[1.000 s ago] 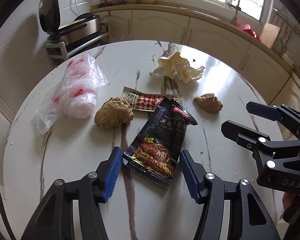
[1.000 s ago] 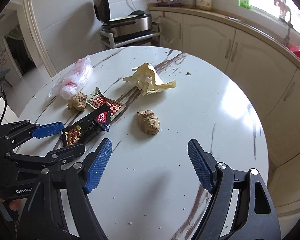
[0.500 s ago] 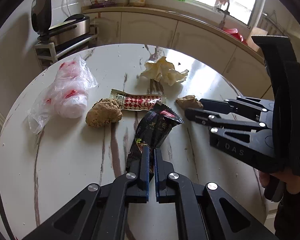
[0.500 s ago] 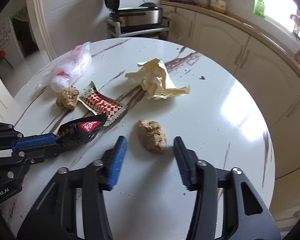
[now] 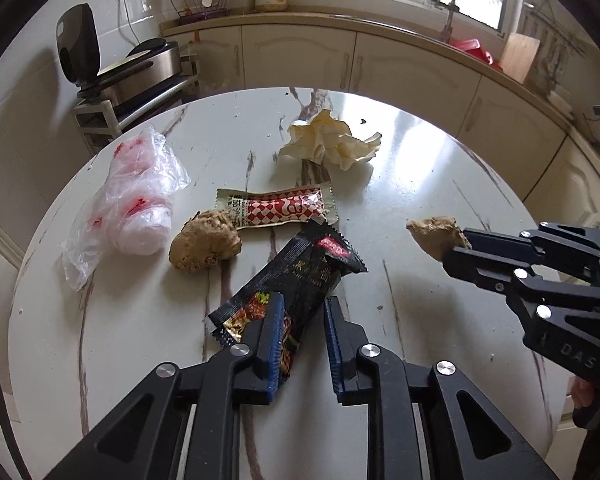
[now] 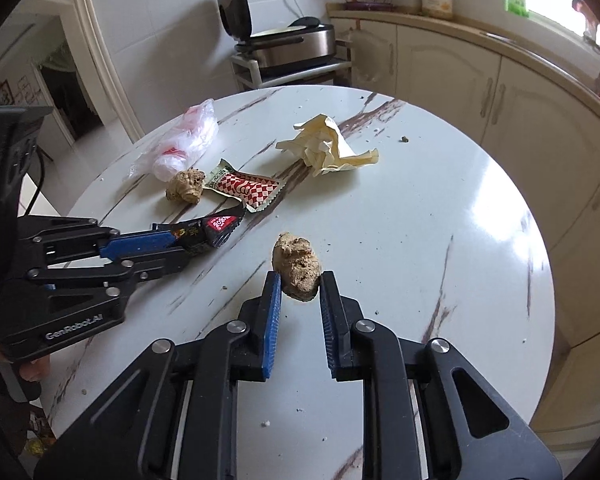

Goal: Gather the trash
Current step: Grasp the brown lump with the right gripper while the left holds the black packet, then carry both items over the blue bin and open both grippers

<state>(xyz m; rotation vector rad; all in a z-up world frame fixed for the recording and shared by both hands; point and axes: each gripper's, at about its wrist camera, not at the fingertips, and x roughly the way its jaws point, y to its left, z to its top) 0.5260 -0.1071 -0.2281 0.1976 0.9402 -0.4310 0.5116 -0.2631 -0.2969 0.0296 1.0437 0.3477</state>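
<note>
My left gripper (image 5: 302, 310) is shut on a black snack wrapper (image 5: 300, 276) and holds it above the round white table (image 5: 420, 184); it also shows in the right wrist view (image 6: 216, 226). My right gripper (image 6: 300, 286) is shut on a brown crumpled lump (image 6: 296, 266), which also shows in the left wrist view (image 5: 436, 234). A second brown lump (image 5: 204, 244), a red checkered wrapper (image 5: 278, 210), crumpled yellow paper (image 5: 330, 144) and a clear plastic bag (image 5: 132, 204) lie on the table.
Cream cabinets (image 5: 380, 68) and a countertop curve behind the table. A metal cart with an appliance (image 5: 136, 76) stands at the back left. The table edge (image 6: 540, 280) drops off at the right.
My left gripper has raised the black wrapper and spread slightly around it. My right gripper has closed on the brown lump and lifted it off the table.
</note>
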